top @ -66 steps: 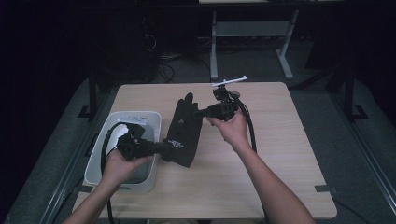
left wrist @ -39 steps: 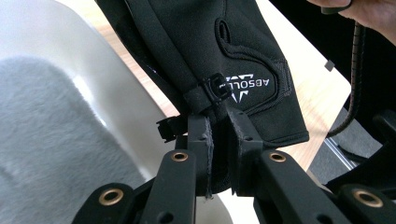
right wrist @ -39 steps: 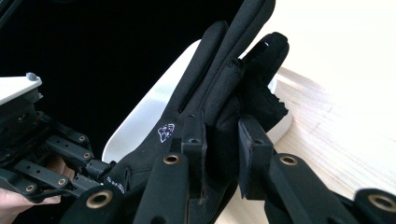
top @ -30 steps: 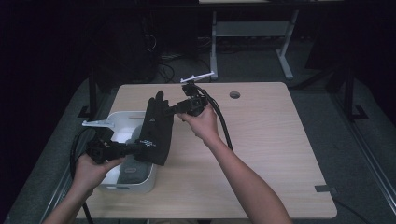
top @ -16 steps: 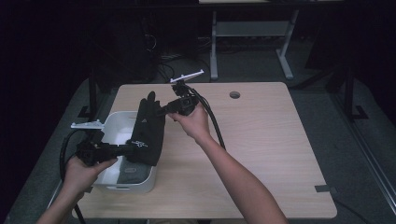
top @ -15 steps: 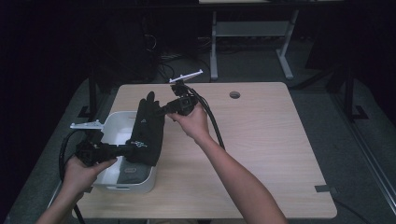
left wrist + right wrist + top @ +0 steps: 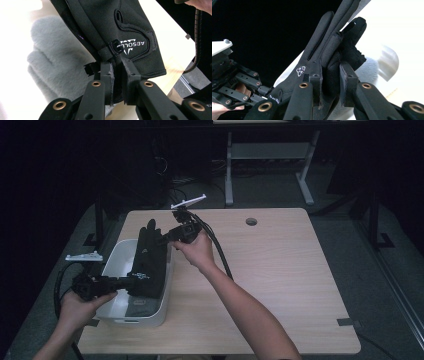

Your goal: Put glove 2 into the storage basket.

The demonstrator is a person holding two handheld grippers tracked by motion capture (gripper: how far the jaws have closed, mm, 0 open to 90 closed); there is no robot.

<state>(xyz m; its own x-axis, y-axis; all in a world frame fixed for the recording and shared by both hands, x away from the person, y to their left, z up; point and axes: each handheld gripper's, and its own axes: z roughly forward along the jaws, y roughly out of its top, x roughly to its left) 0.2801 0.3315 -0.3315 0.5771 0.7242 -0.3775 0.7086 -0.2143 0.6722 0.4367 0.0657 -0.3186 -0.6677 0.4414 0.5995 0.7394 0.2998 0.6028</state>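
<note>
A black glove hangs stretched over a white bin at the table's left side. My left gripper is shut on the glove's cuff end, near its white logo. My right gripper is shut on the glove's finger end. In the left gripper view a grey fuzzy mitten lies below the black glove, inside the bin. The right gripper view shows the grey mitten past the fingers and the left gripper at the lower left.
The wooden table stretches bare to the right of the bin, with a round cable hole near its far edge. Cables trail from both grippers. A white desk frame stands on the dark floor behind.
Both grippers have carried the stretched glove leftward, from over the table's middle to above the white bin. Both grips have stayed shut.
</note>
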